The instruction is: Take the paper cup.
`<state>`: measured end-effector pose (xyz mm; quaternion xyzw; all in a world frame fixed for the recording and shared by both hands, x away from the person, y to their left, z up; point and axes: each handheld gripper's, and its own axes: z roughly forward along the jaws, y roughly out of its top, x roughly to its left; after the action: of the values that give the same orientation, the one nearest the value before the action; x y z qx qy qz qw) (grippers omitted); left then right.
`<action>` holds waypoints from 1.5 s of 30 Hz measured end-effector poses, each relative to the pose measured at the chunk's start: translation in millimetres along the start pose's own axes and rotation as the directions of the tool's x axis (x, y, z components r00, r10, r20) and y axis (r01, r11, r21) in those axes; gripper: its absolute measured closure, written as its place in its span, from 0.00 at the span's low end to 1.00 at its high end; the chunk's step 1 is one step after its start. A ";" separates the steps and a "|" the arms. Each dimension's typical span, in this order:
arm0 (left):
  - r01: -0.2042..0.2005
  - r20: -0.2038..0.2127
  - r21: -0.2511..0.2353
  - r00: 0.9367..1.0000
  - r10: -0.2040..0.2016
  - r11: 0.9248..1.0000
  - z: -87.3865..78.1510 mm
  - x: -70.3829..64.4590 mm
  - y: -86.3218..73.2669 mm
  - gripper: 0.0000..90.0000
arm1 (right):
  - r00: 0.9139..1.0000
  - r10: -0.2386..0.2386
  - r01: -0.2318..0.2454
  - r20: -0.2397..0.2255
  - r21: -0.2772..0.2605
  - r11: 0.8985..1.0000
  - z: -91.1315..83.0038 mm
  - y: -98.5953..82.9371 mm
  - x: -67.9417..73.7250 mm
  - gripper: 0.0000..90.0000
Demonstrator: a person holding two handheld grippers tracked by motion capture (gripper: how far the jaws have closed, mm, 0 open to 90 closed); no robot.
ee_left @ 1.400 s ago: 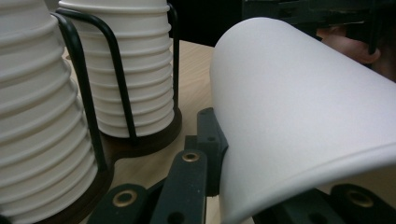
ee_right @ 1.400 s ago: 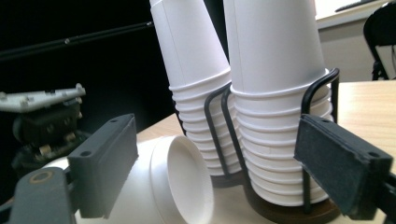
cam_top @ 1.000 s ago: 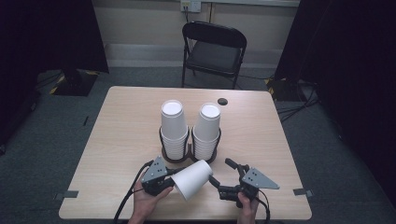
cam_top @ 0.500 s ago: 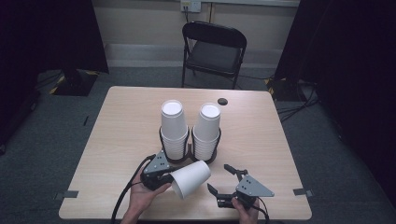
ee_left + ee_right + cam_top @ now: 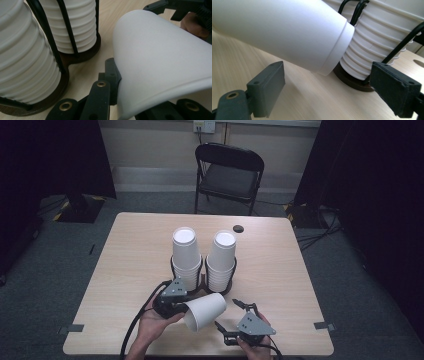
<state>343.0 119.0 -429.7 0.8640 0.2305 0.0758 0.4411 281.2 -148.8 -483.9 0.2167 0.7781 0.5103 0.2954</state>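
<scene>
Two stacks of white ribbed paper cups [image 5: 186,251] [image 5: 221,256] stand upright in a black wire holder on a dark base [image 5: 201,282] at the table's middle. My left gripper [image 5: 186,310] is shut on the rim of a single white cup [image 5: 205,311], which lies tilted with its bottom toward the stacks. In the left gripper view the cup [image 5: 162,57] is pinched at its rim by my left gripper [image 5: 120,83], with the stacks [image 5: 22,62] beside it. My right gripper [image 5: 227,313] stands open just right of the cup. In the right gripper view my right gripper [image 5: 329,72] stands apart below the cup [image 5: 279,32].
The wooden table [image 5: 125,250] has bare room left and right of the holder. A small dark round object [image 5: 238,228] lies near the far edge. A black folding chair [image 5: 227,170] stands behind the table. Both hands are close to the near edge.
My right gripper has drawn back toward the near edge and slightly left, still open. The left gripper and its cup have barely moved.
</scene>
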 end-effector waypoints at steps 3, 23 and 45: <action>0.009 -0.014 0.046 1.000 -0.009 0.999 0.5 1.2 3.2 0.96 | 0.998 -0.069 0.069 0.010 0.038 0.997 4.0 2.1 6.1 0.13; -0.016 0.084 0.278 0.996 -0.008 0.960 16.4 -0.9 32.8 0.96 | 0.972 -0.236 0.236 -0.013 0.103 0.966 18.3 9.6 19.4 0.10; -0.024 0.075 0.366 0.997 -0.003 0.930 30.9 -4.3 49.4 0.96 | 0.950 -0.310 0.302 0.034 0.150 0.941 35.4 20.0 31.9 0.10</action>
<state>365.9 69.6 -408.5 0.9345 0.2195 0.0017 0.2802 282.8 -97.2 -483.8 0.1284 0.8282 0.3946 0.3767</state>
